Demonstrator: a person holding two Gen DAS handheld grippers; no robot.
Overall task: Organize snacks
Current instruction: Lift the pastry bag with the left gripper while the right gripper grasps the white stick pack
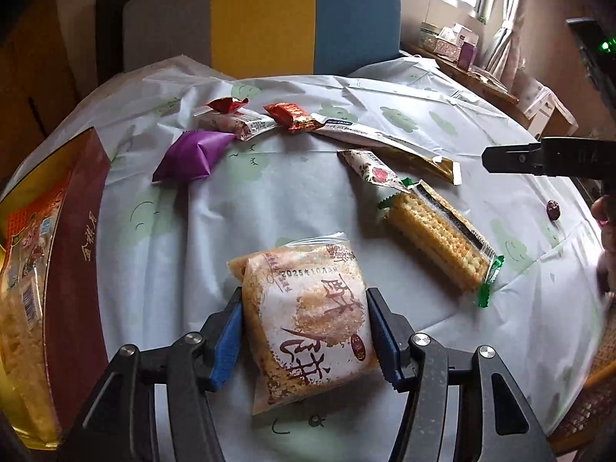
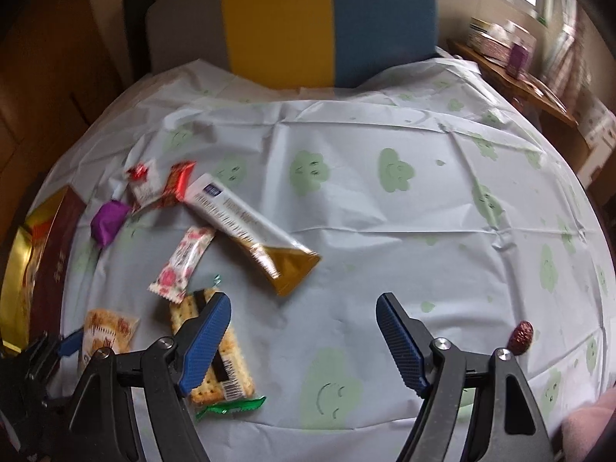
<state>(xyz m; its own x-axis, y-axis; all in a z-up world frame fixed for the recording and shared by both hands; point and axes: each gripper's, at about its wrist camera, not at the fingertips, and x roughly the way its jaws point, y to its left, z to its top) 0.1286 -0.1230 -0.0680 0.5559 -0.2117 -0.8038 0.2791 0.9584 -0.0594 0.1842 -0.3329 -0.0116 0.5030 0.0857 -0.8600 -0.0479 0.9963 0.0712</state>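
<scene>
From your left wrist camera, your left gripper (image 1: 304, 335) has its blue pads (image 1: 225, 342) pressed against both sides of a flat pastry packet (image 1: 308, 323) with red lettering, so it is pinching that packet, which sits on the pale tablecloth (image 1: 269, 177) printed with green smiling clouds. Just past it to the right lies a cracker pack (image 1: 439, 236) with green crimped ends, touching a small floral sachet (image 1: 371, 167). Farther back you see a long white-and-gold bar (image 1: 389, 140), two red wrapped sweets (image 1: 292, 116), another sachet (image 1: 235, 121) and a purple packet (image 1: 194, 156). A dark red gift box (image 1: 73, 254) stands at the left edge. A dried date (image 1: 553, 209) lies alone at the right, under the tip of your right gripper (image 1: 512, 159).

From your right wrist camera, your right gripper (image 2: 304, 342) hangs above bare cloth with its jaws spread wide and nothing between them. The cracker pack (image 2: 231, 377) lies partly behind its left finger. The pastry packet (image 2: 106, 337) shows at lower left in your left gripper (image 2: 69, 342). The date (image 2: 520, 338) rests near the right finger, apart from the other snacks
</scene>
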